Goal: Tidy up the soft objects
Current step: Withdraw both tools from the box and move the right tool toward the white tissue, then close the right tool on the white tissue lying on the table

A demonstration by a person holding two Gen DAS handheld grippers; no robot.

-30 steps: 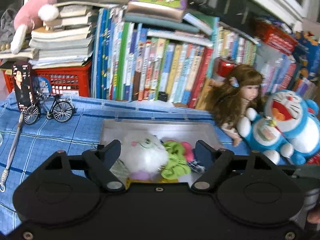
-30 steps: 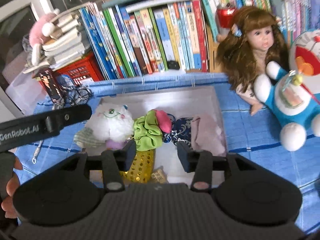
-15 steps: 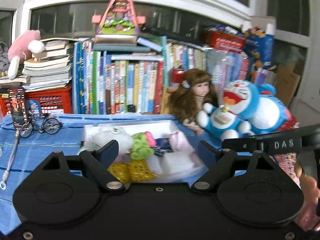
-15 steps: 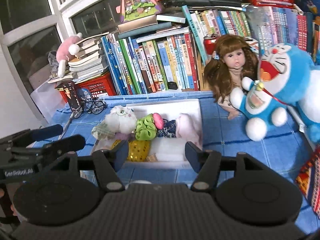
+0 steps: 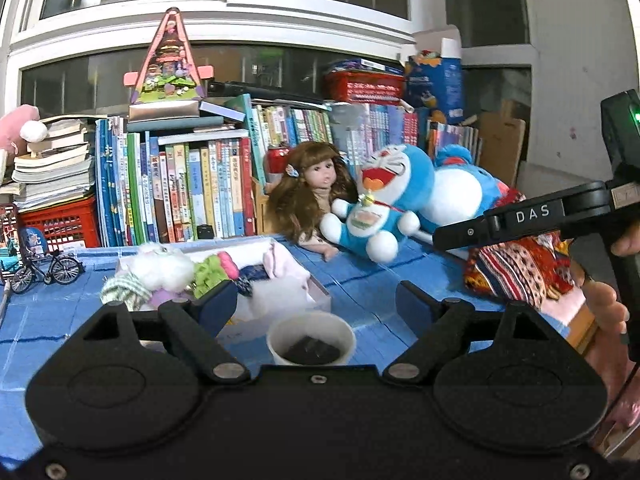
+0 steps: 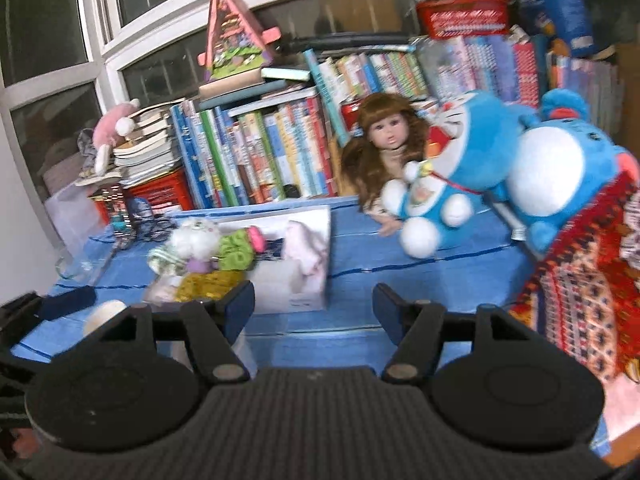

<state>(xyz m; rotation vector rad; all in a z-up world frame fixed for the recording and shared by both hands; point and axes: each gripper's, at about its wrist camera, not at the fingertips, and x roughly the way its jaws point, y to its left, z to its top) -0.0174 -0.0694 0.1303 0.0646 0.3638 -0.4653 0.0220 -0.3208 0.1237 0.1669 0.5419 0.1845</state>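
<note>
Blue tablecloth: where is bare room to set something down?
The widest bare stretch of tablecloth lies between the white box and the patterned cloth, in front of the doll and blue plush cat. It is crowded inside the box, near the paper cup, and along the books.

The right wrist view was smeared throughout. At its left edge, a white cup (image 6: 105,312) showed only partly behind the gripper body. In the left wrist view, a pink plush (image 5: 16,128) was cut off at the left edge, and the dark contents of the cup (image 5: 311,342) were unidentifiable.
</note>
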